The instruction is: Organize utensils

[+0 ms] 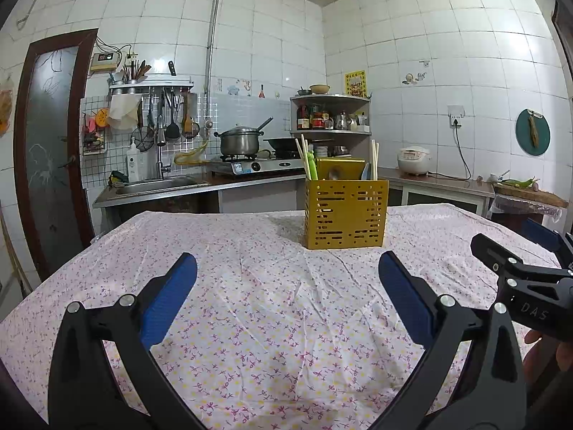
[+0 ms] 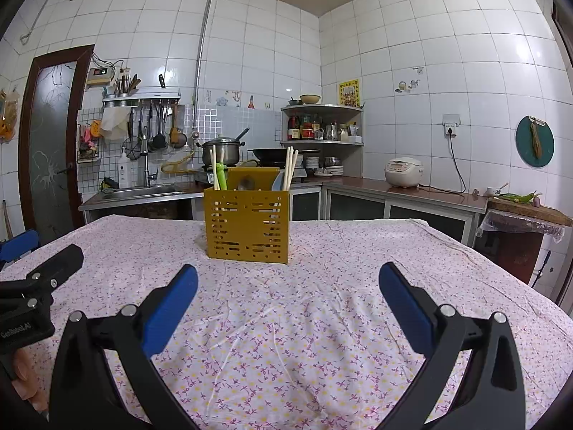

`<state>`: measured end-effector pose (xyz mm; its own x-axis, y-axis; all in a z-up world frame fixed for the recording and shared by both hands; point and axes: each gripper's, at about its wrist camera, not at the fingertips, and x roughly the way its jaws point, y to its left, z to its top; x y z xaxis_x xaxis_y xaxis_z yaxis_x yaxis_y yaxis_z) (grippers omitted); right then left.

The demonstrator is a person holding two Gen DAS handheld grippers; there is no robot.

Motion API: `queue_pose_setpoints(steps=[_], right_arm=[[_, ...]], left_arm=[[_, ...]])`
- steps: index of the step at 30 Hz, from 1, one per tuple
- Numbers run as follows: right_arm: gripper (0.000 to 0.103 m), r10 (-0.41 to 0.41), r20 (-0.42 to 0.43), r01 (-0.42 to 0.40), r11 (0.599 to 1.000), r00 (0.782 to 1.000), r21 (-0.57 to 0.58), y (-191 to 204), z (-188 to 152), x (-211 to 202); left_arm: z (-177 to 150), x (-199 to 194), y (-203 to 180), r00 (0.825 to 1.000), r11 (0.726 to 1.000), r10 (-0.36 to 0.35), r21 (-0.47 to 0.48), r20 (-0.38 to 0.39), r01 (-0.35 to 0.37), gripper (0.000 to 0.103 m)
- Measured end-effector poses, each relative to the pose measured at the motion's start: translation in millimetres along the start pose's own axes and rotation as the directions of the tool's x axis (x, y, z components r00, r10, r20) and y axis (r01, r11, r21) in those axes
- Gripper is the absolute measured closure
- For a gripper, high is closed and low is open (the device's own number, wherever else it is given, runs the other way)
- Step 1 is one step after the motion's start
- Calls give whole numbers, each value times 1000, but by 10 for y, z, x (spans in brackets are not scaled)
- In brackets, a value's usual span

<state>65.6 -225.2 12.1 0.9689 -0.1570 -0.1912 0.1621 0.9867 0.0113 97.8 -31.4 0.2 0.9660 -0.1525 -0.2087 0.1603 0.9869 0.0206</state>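
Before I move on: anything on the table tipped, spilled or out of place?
Nothing stands out. The yellow utensil holder stands upright on the floral tablecloth, with chopsticks and other utensils inside. No loose utensils show. Both tongs, left and right, are open and empty.

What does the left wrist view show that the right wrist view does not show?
Only the left wrist view shows the open left claw from behind, with the right claw's black body at its right edge. Only the right wrist view shows the open right claw from behind, with the left claw's body at its left edge. Both show the yellow utensil holder standing on the flowered tablecloth, with chopsticks and a green utensil inside it, and neither claw holds anything.
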Motion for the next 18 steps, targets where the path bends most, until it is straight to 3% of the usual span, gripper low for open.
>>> queue_pose_setpoints(steps=[18], right_arm=[[4, -2, 2, 2, 1000, 1000, -1, -35, -9, -22]], left_arm=[[10, -21, -3, 1000, 1000, 0, 1, 4, 0, 5]])
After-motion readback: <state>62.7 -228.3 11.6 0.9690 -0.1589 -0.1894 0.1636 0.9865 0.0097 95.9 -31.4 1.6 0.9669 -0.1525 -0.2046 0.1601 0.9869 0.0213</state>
